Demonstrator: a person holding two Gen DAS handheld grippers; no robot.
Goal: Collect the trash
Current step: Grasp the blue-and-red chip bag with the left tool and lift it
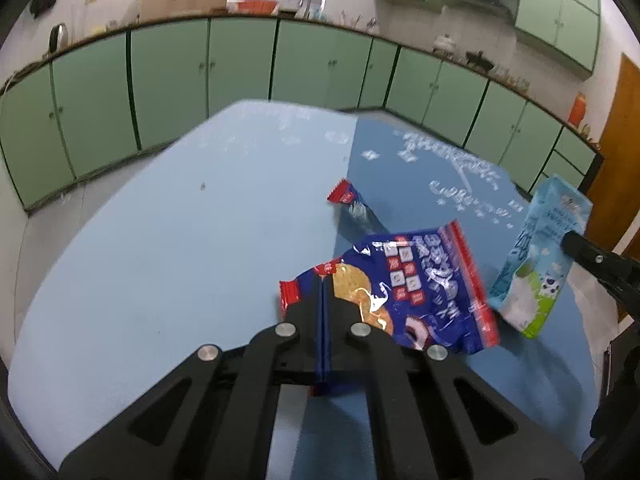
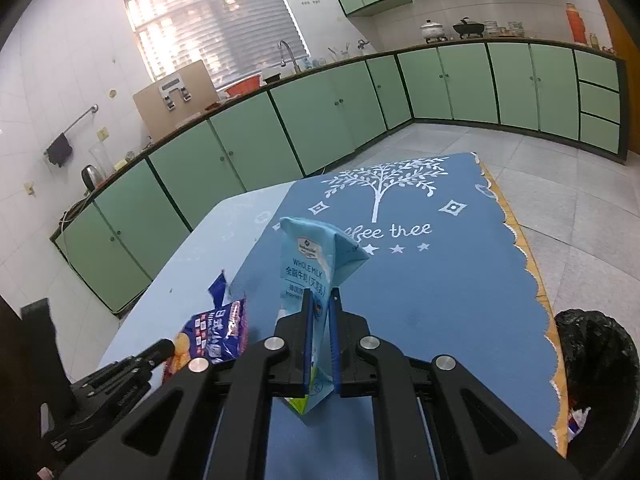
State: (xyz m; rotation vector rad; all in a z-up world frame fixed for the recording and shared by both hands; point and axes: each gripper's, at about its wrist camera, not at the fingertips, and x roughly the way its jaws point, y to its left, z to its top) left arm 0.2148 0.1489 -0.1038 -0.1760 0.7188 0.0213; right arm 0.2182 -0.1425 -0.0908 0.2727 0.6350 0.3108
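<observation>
Above the blue bench [image 1: 160, 240], the left claw [image 1: 325, 300] pinched a crumpled blue-and-red foil snack wrapper [image 1: 420, 288] while the right claw [image 2: 321, 300] gripped a flattened light-blue milk carton [image 2: 308, 256].

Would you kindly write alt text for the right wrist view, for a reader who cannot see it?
The right claw is shut on a light blue whole milk carton above a blue tablecloth printed with a white tree. At lower left the left claw holds a dark blue snack bag; a black-lined trash bin stands at right.
</observation>
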